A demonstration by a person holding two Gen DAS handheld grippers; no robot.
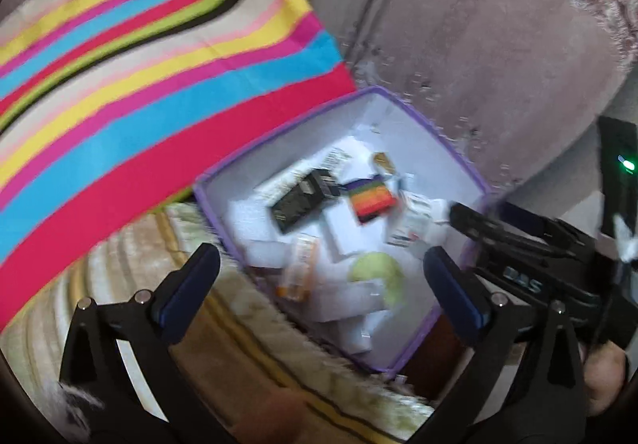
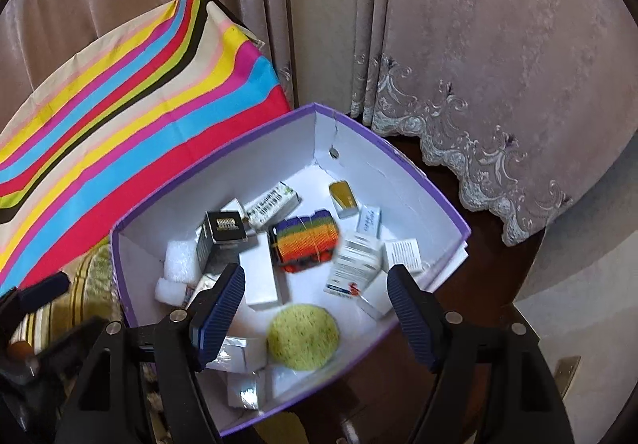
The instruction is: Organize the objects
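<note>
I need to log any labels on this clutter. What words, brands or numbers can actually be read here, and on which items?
"DAS", roughly: raised letters on the right gripper body in the left wrist view; blurred, so uncertain.
Black box: pale label, too small to read.
Long white carton: dark print, unreadable.
White medicine box: print blurred.
Small white card: handwriting, illegible.

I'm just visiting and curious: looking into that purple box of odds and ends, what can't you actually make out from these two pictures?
- Print on the small cartons: too small, blurred in both views.
- Bottom of the purple box: covered by the pile; its near corner hidden by the right hand-held gripper in the right view.
- What lies under the striped cloth: hidden, both views.
- Left hand-held gripper: open, empty; left view is motion-blurred.
</note>
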